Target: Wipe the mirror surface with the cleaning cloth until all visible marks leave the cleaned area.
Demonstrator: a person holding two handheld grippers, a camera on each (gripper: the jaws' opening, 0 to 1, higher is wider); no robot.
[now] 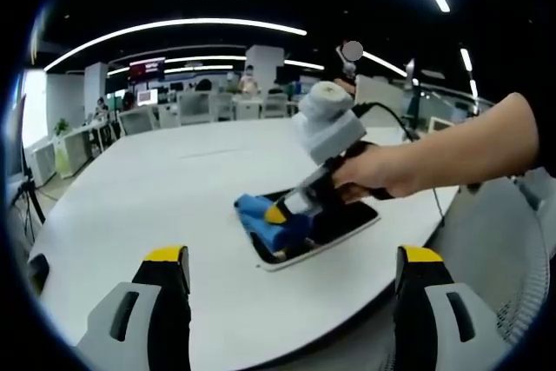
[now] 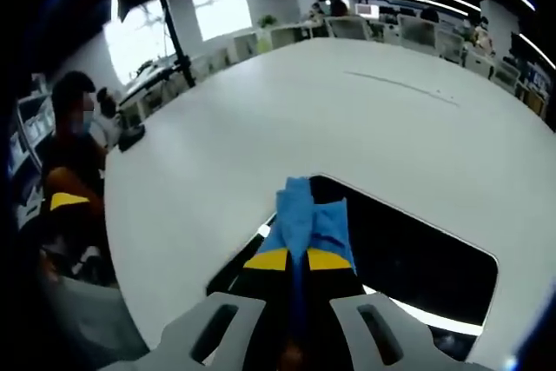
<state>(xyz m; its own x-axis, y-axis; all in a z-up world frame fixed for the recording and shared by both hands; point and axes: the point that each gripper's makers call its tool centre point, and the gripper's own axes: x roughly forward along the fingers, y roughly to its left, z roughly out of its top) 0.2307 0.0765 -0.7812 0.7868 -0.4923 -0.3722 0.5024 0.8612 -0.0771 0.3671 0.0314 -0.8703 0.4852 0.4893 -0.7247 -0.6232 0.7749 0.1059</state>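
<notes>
Left gripper view: one white surface [image 1: 174, 188] carries one dark mirror [image 1: 343, 223], with one blue cloth [image 1: 265, 219] lying on its near end. The right claw [image 1: 280, 213], clenched on the cloth, presses it there. The left claw [image 1: 295, 280] hangs released, apart.

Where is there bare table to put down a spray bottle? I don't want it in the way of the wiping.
The white table is bare on the far side of the mirror and out to its left. It is crowded at the mirror's near edge, where the right gripper presses the blue cloth onto the glass.
</notes>
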